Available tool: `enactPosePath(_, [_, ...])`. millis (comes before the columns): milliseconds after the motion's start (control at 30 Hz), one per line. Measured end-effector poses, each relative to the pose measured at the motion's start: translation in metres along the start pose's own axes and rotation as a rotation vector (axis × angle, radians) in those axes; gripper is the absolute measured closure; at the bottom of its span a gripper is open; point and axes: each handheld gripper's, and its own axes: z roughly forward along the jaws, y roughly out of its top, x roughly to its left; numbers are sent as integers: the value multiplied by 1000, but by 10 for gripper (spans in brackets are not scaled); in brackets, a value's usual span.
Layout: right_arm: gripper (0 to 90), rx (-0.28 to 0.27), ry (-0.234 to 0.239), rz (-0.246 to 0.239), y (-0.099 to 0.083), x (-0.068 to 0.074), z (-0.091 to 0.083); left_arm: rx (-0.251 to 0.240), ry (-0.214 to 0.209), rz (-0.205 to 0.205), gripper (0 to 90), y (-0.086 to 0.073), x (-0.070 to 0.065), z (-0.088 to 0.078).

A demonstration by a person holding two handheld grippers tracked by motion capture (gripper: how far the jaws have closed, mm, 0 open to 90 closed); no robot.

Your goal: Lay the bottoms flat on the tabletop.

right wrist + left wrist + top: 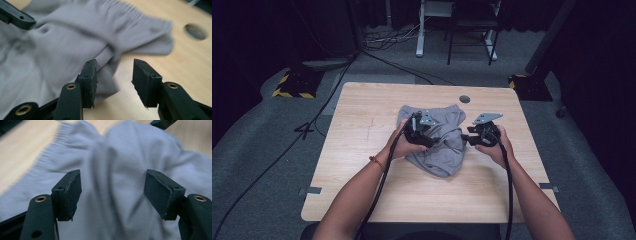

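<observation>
Garment: a grey pair of shorts (439,137) with a ribbed elastic waistband lies crumpled on the wooden table (362,165), roughly at its centre and nearer the far edge than the near one. The waistband end points toward the far edge, close to the round cable hole (464,99) near the far right corner. The cloth is bunched into folds, so its full outline and the leg openings cannot be made out.

Left gripper (432,141): held over the left part of the shorts. In the left gripper view (112,192) its jaws stand wide apart with a raised ridge of fabric (110,170) between them; neither pad presses on the cloth. The fabric in that view is motion-blurred, and the lower parts of both jaws are cut off by the frame edge.

Right gripper (467,138): held at the right edge of the shorts. In the right gripper view (113,80) its jaws stand partly apart; the left pad sits just beside a folded edge of the cloth (105,57), and bare table shows in the gap. Whether that pad touches the fabric cannot be told. Nothing is clamped. The waistband (130,17) is blurred.

Each gripper carries a grey three-cornered plate on top, which hides part of the cloth in the high view. The person's forearms enter from the near edge; a thin band (377,162) shows on the left wrist.
</observation>
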Motion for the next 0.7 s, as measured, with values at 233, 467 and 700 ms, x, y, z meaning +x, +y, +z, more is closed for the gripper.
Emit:
enactPosePath(233, [610,34,38,-24,-13,13,14,59,-44,54,818,-19,-5,10])
enactPosePath(467, [864,13,12,-77,-16,21,11,-27,-13,48,843,-26,1,-22])
enactPosePath(700, [892,-145,2,-61,2,20,-36,-115,28,29,850,-26,12,-72])
